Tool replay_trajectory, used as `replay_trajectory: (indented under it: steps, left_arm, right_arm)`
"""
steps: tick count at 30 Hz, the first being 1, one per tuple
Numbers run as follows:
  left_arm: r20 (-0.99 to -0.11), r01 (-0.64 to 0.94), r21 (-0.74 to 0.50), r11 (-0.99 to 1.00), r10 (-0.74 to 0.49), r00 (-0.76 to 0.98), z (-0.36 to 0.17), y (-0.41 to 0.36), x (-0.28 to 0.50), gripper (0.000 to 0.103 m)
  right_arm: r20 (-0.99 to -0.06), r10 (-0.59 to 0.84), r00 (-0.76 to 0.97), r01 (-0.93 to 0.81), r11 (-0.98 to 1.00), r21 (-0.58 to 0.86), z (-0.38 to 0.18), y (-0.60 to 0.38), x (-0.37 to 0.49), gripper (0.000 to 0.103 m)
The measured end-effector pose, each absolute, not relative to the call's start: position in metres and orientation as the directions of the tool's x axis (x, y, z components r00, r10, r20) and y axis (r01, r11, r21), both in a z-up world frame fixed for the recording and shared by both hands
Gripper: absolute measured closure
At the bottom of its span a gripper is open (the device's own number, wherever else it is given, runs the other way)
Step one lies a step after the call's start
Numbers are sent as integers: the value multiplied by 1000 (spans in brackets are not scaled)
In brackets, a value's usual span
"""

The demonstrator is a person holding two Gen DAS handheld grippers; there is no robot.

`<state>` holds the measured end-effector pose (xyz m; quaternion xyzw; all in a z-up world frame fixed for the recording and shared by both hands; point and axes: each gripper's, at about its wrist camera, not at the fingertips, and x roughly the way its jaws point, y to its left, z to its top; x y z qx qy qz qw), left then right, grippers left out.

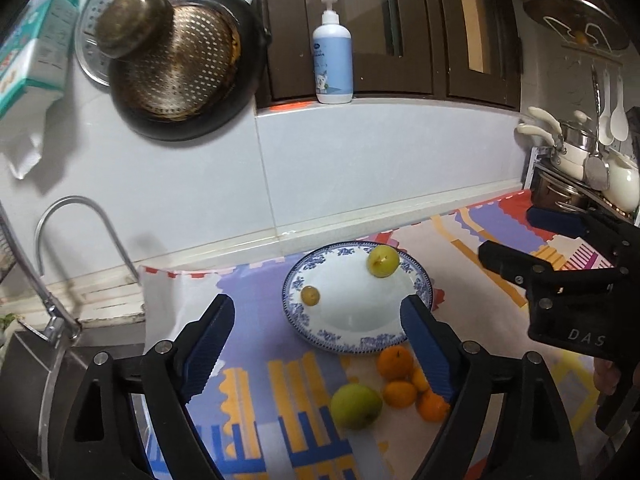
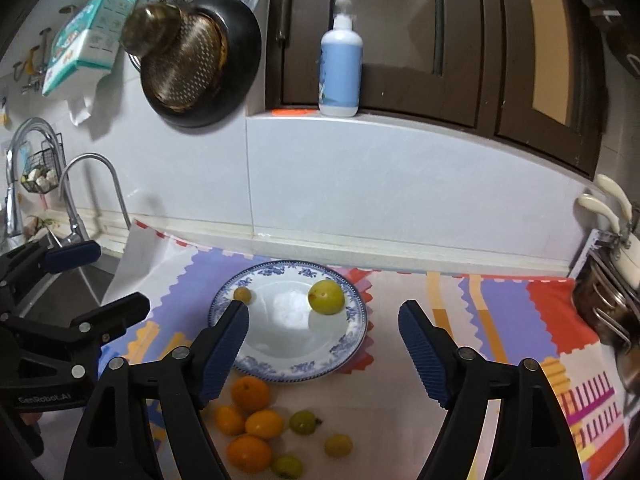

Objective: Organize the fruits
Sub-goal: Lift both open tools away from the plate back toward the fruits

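Note:
A blue-patterned white plate (image 1: 356,320) (image 2: 340,350) lies on the colourful mat and holds a yellow-green fruit (image 1: 383,261) (image 2: 326,297) and a small yellowish fruit (image 1: 310,295) (image 2: 242,294). In front of the plate lie several oranges (image 1: 395,362) (image 2: 250,393) and a green apple (image 1: 355,406). Small green and yellow fruits (image 2: 303,422) lie beside the oranges. My left gripper (image 1: 318,314) (image 2: 96,276) is open and empty above the plate's near edge. My right gripper (image 2: 322,322) (image 1: 508,236) is open and empty over the plate.
A sink with a curved tap (image 1: 76,216) (image 2: 88,184) is at the left. A pan and strainer (image 1: 180,64) hang on the tiled wall. A pump bottle (image 1: 332,60) (image 2: 340,68) stands on the sill. Pots and utensils (image 1: 588,164) crowd the right.

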<state>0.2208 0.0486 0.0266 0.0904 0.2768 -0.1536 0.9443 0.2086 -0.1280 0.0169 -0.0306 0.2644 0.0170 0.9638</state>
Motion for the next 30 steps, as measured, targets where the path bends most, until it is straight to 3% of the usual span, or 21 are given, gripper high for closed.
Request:
replay_trajectory:
  steps: [12, 30]
  left_arm:
    - [-521, 301, 127, 945, -195, 831, 16, 62, 177, 17]
    - [-600, 375, 148, 915, -219, 770, -32, 60, 163, 17]
  right_arm:
    - [-516, -1, 857, -34, 998, -59, 3, -116, 163, 25]
    - [-633, -58, 772, 26, 998, -60, -46, -116, 139, 25]
